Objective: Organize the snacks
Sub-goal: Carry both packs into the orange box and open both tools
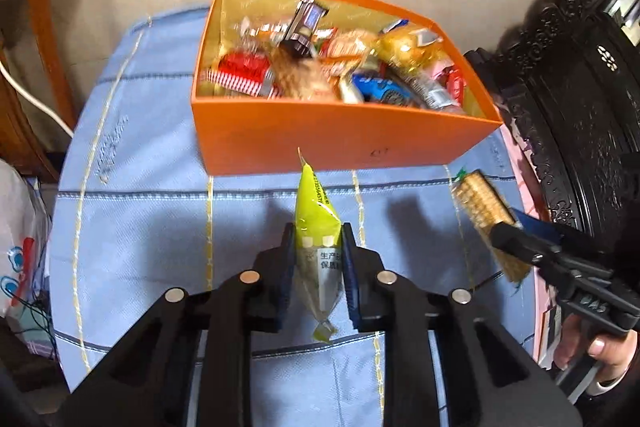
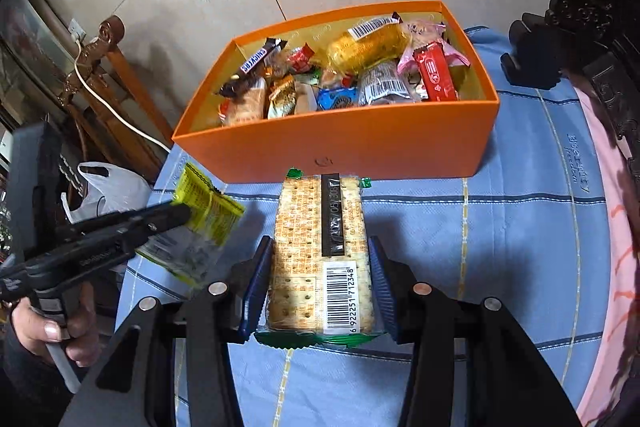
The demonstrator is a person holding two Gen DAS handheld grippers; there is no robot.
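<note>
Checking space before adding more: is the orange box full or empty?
Mostly full: wrapped snacks cover the orange box floor.

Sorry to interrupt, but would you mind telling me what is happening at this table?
A person is sorting snacks with a handheld gripper in each hand. The left gripper is shut on a yellow-green snack packet, and the right gripper is shut on a pack of crackers. Both packs are held above the blue tablecloth, just in front of the orange box, which is already piled with wrapped snacks. Neither pack is in the box yet.
</note>
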